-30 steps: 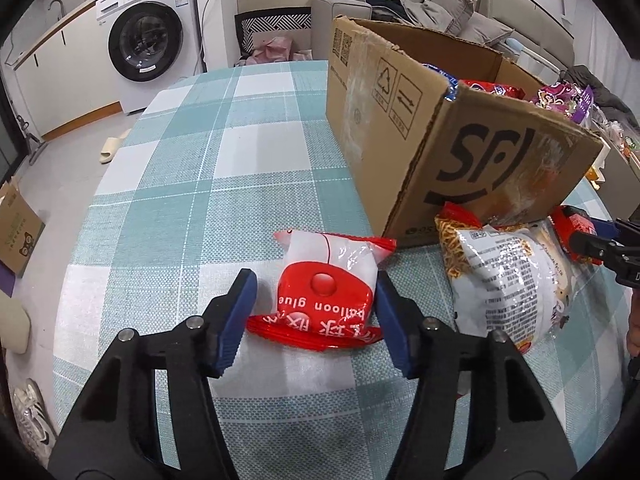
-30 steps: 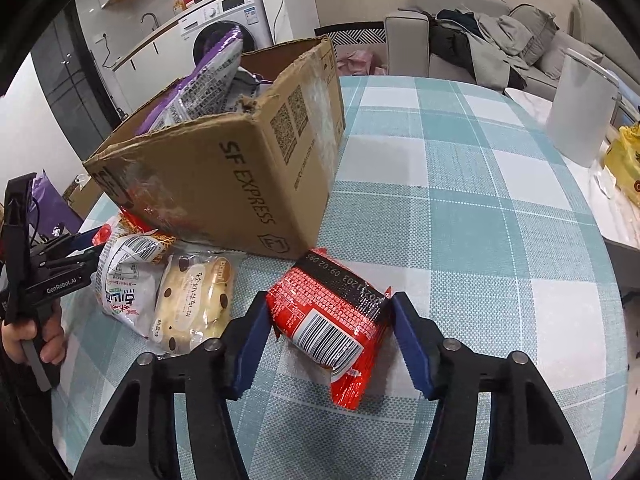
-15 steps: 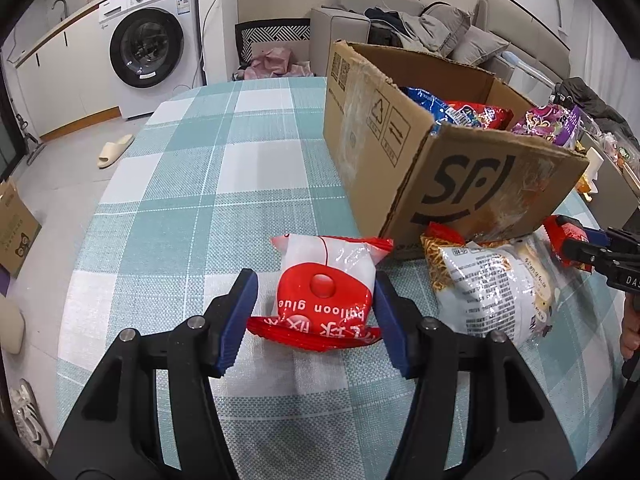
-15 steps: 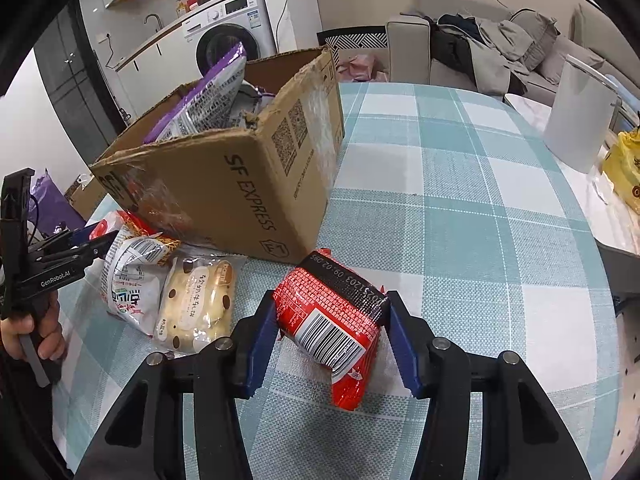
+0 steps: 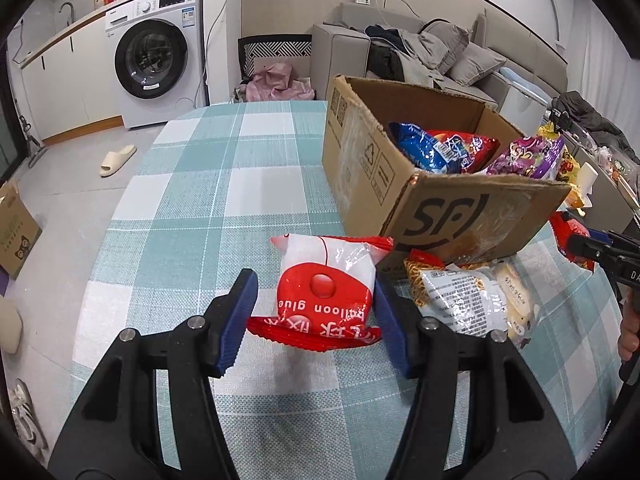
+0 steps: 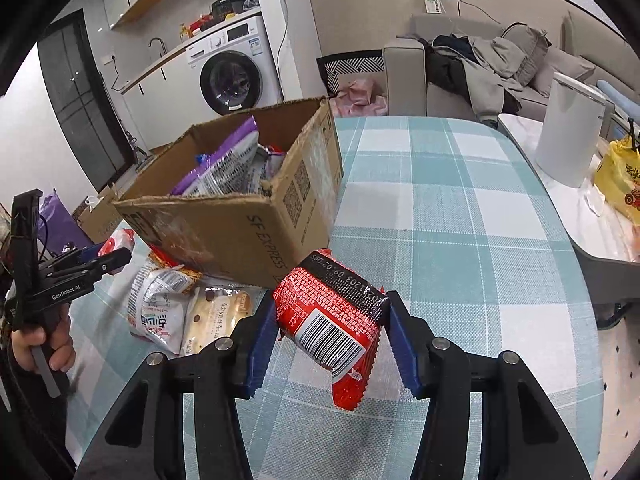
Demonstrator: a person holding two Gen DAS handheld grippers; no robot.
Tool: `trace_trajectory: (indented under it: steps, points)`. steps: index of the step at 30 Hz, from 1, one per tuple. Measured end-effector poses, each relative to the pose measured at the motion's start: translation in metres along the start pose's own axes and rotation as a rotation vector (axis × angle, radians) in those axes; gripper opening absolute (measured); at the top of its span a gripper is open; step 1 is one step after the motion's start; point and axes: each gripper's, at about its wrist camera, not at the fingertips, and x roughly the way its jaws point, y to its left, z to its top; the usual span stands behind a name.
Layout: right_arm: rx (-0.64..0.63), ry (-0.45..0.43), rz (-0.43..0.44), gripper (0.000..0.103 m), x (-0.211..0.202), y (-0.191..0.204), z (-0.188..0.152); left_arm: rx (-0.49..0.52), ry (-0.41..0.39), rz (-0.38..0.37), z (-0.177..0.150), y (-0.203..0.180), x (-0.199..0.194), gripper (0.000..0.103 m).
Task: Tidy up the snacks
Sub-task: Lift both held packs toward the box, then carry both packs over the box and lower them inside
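Note:
My left gripper (image 5: 316, 300) is shut on a red and white "balloon glue" snack packet (image 5: 326, 286) and holds it above the checked tablecloth. My right gripper (image 6: 330, 320) is shut on a red and black snack packet (image 6: 330, 322) with a barcode, lifted off the table. An open SF Express cardboard box (image 5: 432, 184) stands on the table with several snack bags inside; it also shows in the right wrist view (image 6: 256, 216). Two snack bags (image 5: 468, 300) lie on the table against the box front, also in the right wrist view (image 6: 188, 308).
The left gripper shows at the left of the right wrist view (image 6: 100, 260). A white cylindrical appliance (image 6: 568, 132) and a yellow bag (image 6: 620, 176) stand on a side table at right. A washing machine (image 5: 156, 52) and a sofa (image 5: 420, 52) are behind the table.
Both grippers have risen with their packets, so the box interior now shows from above. The right gripper's packet has left the tablecloth.

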Motion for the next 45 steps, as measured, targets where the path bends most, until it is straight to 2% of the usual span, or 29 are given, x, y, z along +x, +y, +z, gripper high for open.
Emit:
trace_trajectory:
  steps: [11, 25, 38, 45]
  points:
    - [0.017, -0.066, 0.024, 0.053, -0.022, 0.002, 0.006, 0.010, -0.088, 0.023, 0.009, -0.006, -0.036, 0.056]
    - [0.020, -0.153, 0.044, 0.053, -0.050, 0.010, 0.011, 0.005, -0.168, -0.003, 0.016, -0.015, -0.074, 0.056]
    - [0.006, -0.213, 0.063, 0.053, -0.071, 0.020, 0.016, 0.024, -0.204, -0.021, 0.022, -0.028, -0.085, 0.056]
    - [0.000, -0.237, 0.095, 0.053, -0.074, 0.030, 0.024, 0.024, -0.220, -0.064, 0.034, -0.038, -0.084, 0.056]
